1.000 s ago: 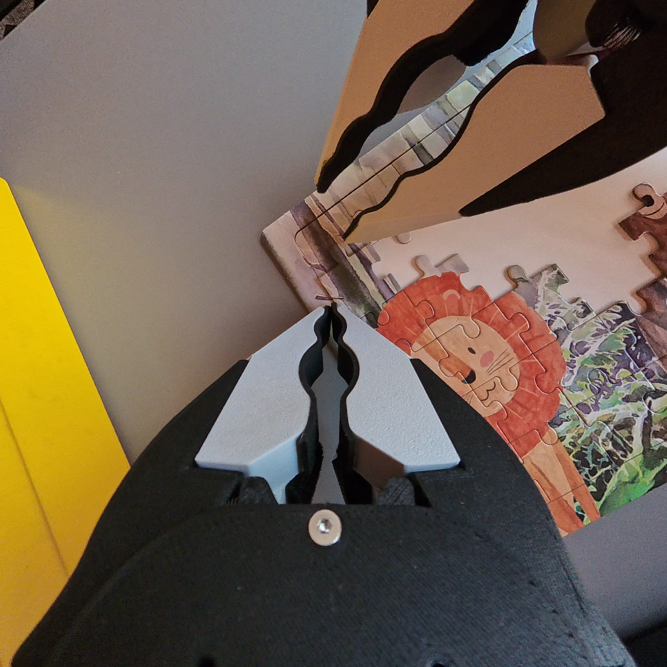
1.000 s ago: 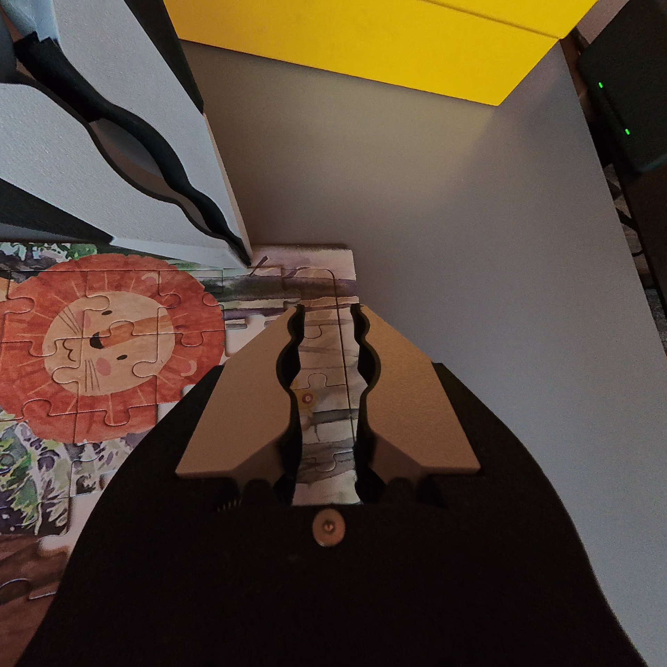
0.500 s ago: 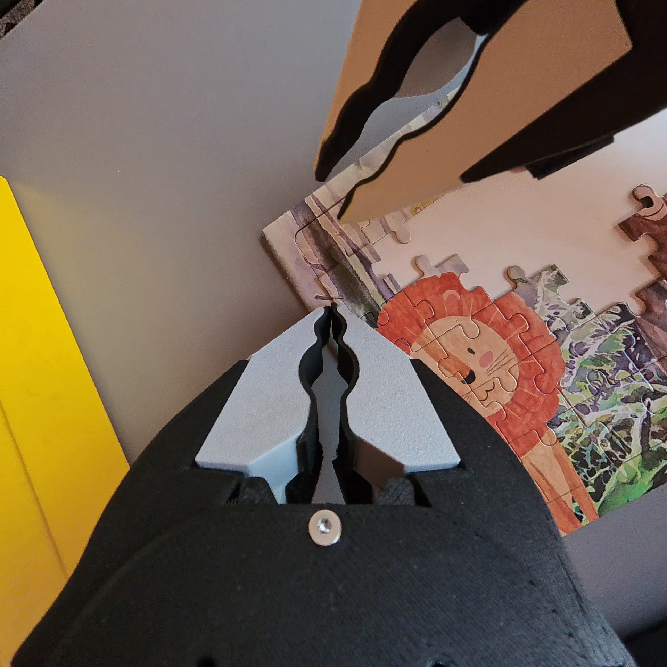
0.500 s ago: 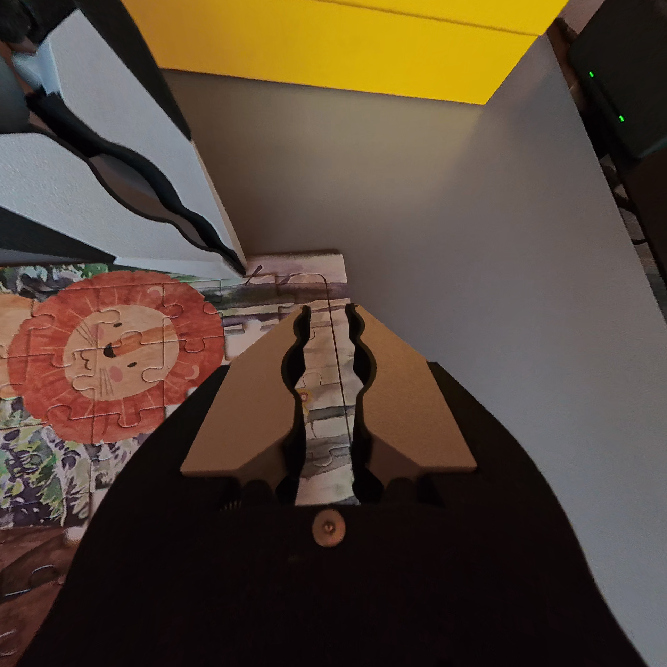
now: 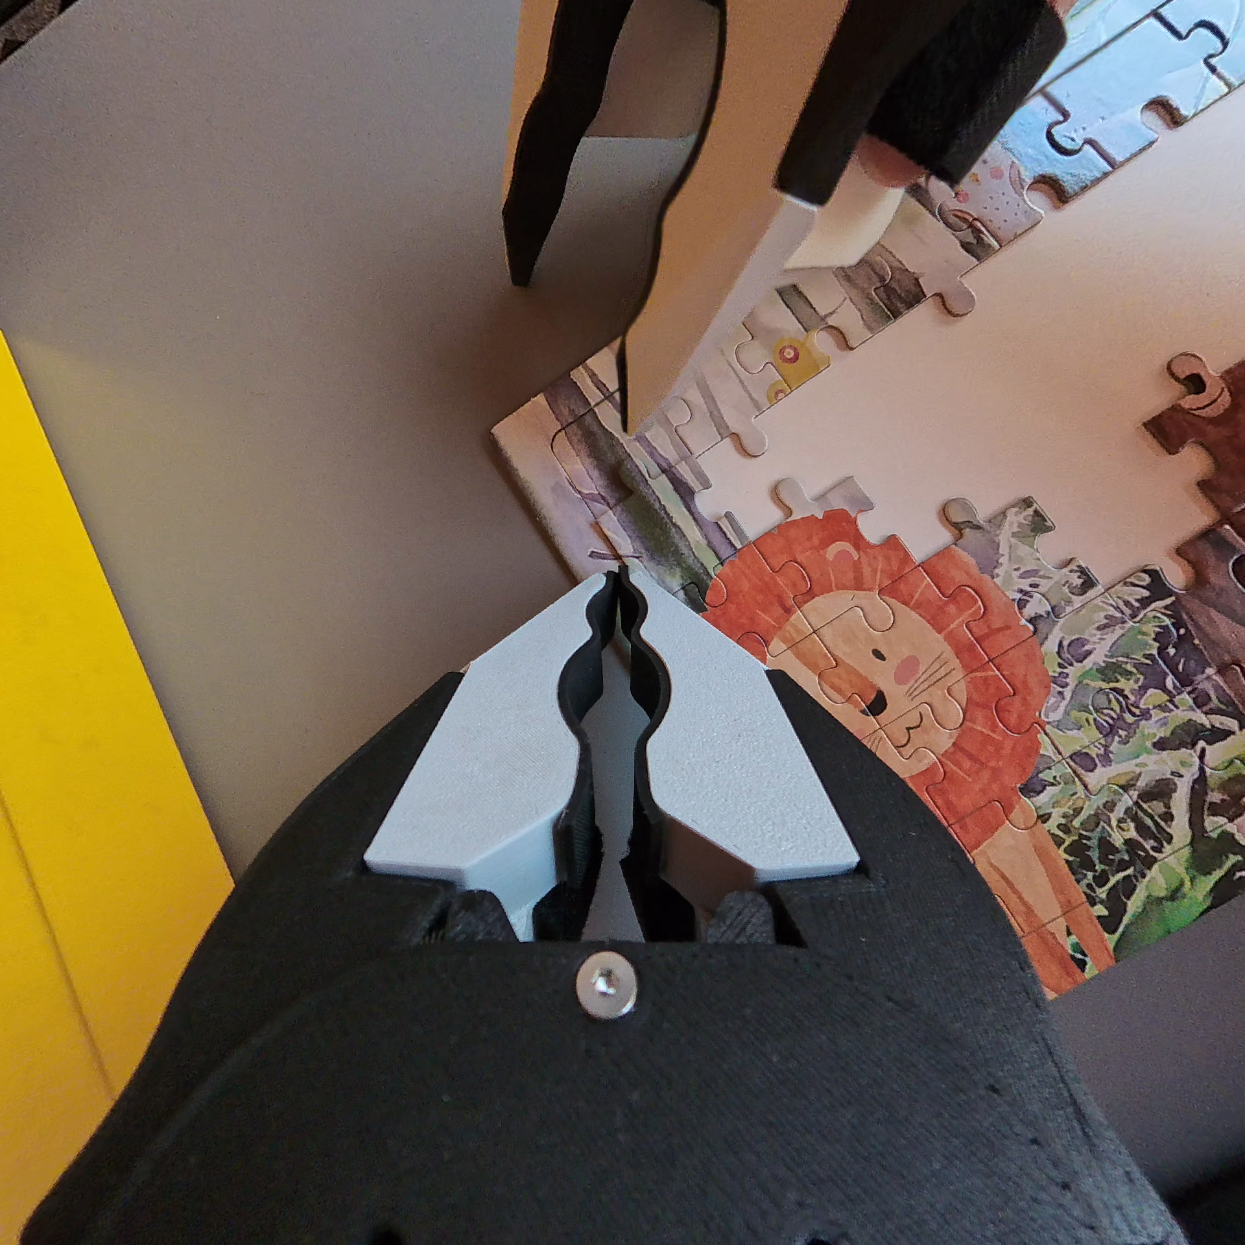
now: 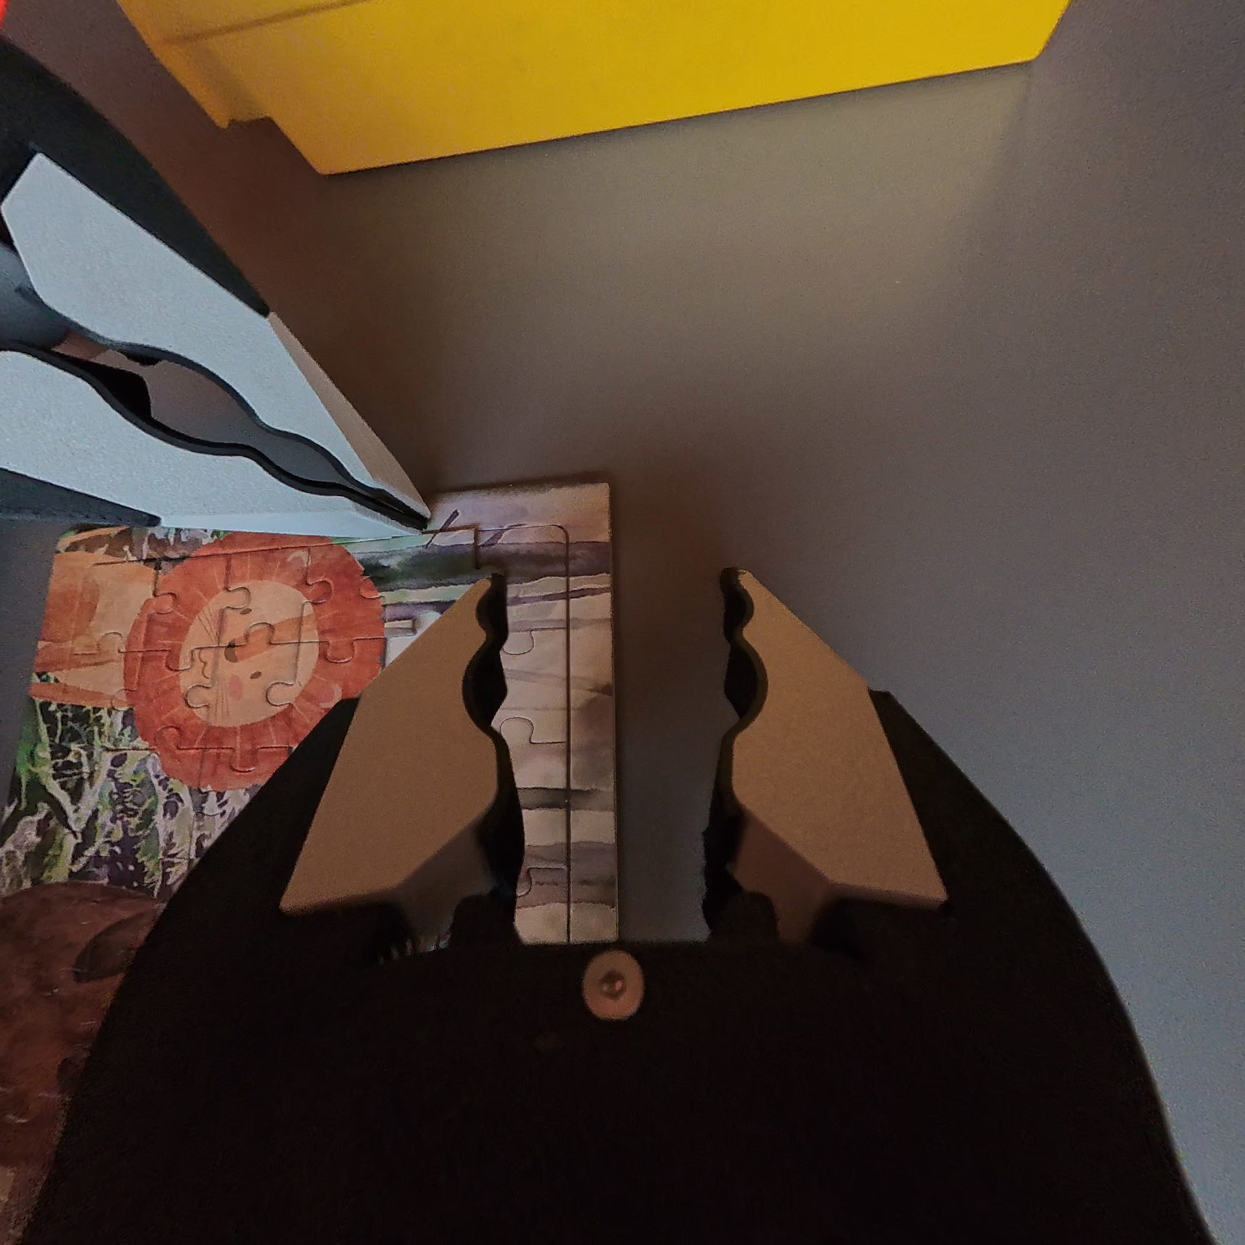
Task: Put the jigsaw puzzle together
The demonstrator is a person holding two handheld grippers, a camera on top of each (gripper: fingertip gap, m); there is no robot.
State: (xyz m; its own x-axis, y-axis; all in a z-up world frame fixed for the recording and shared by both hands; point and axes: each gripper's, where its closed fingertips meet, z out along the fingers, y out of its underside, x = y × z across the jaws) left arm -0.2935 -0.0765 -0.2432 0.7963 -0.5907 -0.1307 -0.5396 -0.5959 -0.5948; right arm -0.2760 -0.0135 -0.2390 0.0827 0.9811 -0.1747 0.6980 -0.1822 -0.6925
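The right hand-held gripper (image 6: 612, 583) has been spread wide since earlier, empty above the jigsaw puzzle (image 6: 566, 707) on the grey surface (image 6: 943, 471); the left hand-held gripper (image 5: 618, 578) is kept closed at the puzzle's corner.

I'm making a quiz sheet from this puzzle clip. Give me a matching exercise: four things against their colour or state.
Things:
1. left gripper
2. right gripper
3. lion
4. yellow panel

States:
A. jaws wide apart, nothing between them
B. pieced together in the puzzle board
C. beside the grey table
D. blue-grey fingers, tips closed at the board's corner

Pairs: 1-D, 2-A, 3-B, 4-C
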